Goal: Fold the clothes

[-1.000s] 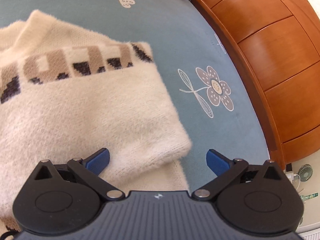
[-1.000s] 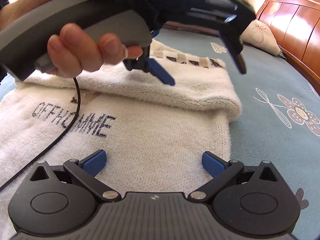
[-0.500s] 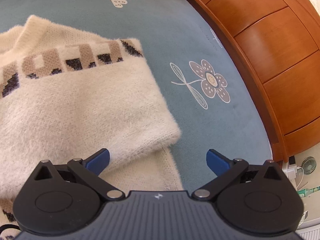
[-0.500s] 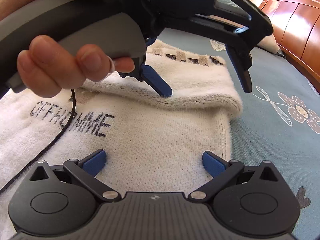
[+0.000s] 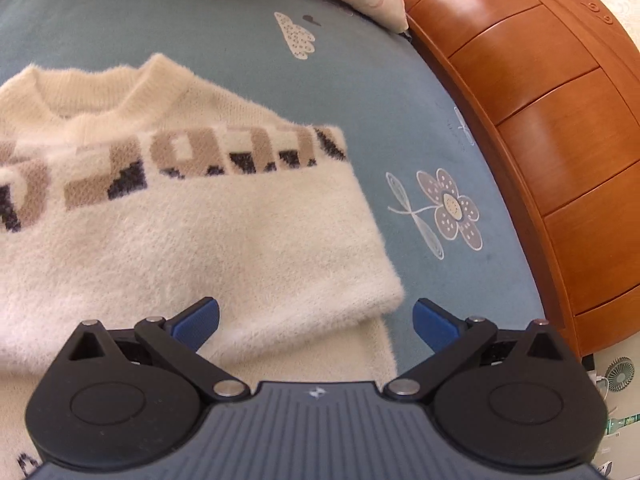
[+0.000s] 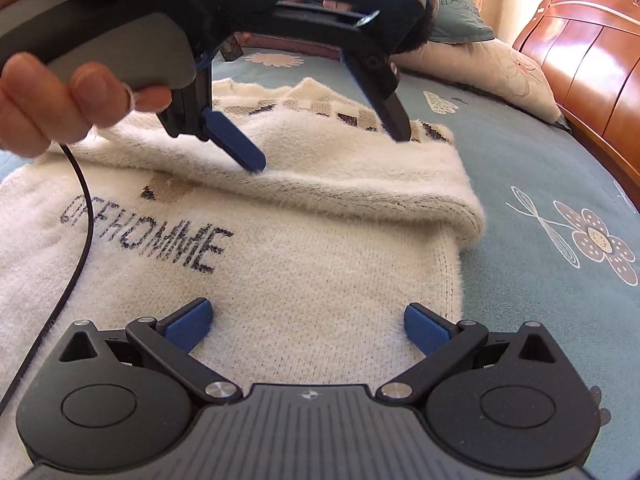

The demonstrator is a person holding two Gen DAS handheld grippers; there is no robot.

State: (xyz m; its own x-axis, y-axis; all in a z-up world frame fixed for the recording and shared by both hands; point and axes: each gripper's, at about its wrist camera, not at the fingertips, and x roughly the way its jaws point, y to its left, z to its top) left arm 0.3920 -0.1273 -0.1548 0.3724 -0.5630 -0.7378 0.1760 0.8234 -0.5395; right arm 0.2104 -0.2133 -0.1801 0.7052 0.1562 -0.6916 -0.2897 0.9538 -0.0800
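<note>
Lying folded, fuzzy cream sweater (image 5: 208, 248); left gripper (image 5: 316, 316) and right gripper (image 6: 306, 322) jaws spread wide, empty.

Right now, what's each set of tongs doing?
Left tongs: open, holding nothing, over the sweater.
Right tongs: open, holding nothing.

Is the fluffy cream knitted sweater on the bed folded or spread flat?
Folded: the fluffy cream knitted sweater has a layer doubled over its lettered part.

One cream sweater (image 5: 224, 248); two grippers, left gripper (image 5: 316, 318), right gripper (image 6: 306, 322); one hand (image 6: 76, 80); one pillow (image 6: 492, 68); one wooden headboard (image 5: 540, 120)
</note>
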